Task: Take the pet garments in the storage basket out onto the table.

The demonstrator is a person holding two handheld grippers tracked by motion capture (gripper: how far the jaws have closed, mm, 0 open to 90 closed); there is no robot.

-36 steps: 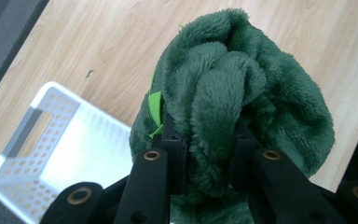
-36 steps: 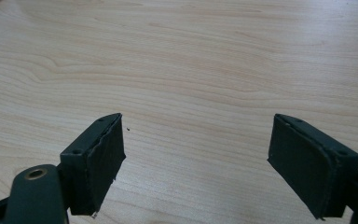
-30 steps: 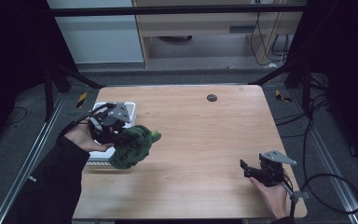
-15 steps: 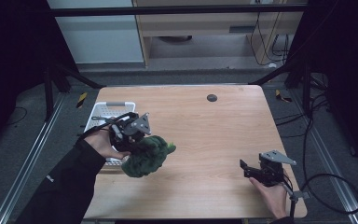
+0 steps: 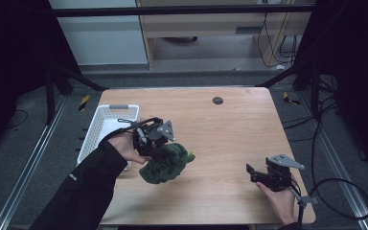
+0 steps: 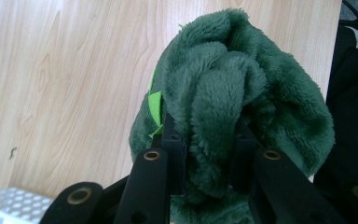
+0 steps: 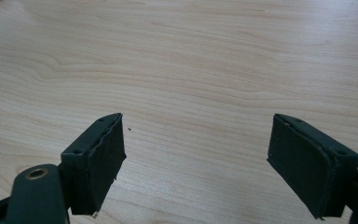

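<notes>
Between the left jaws: a fold of the green plush (image 6: 223, 116), pinched tight, so the soft toy hangs bunched instead of slipping out.
Left gripper (image 5: 155, 143): clamped on the plush, carried above the table (image 5: 230, 124) at about 8 o'clock from its centre, likely to move it without dragging.
Plush place: just off the basket (image 5: 106, 122), toward 4 o'clock from it, over bare wood.
Basket: white, at the table's 9 o'clock edge, with nothing visible inside it.
Right gripper (image 5: 263, 175): jaws spread wide, nothing between them, parked low at 4 o'clock, probably waiting clear of the carry.
Small dark disc (image 5: 217, 100): at 12 o'clock, well apart from both hands.
</notes>
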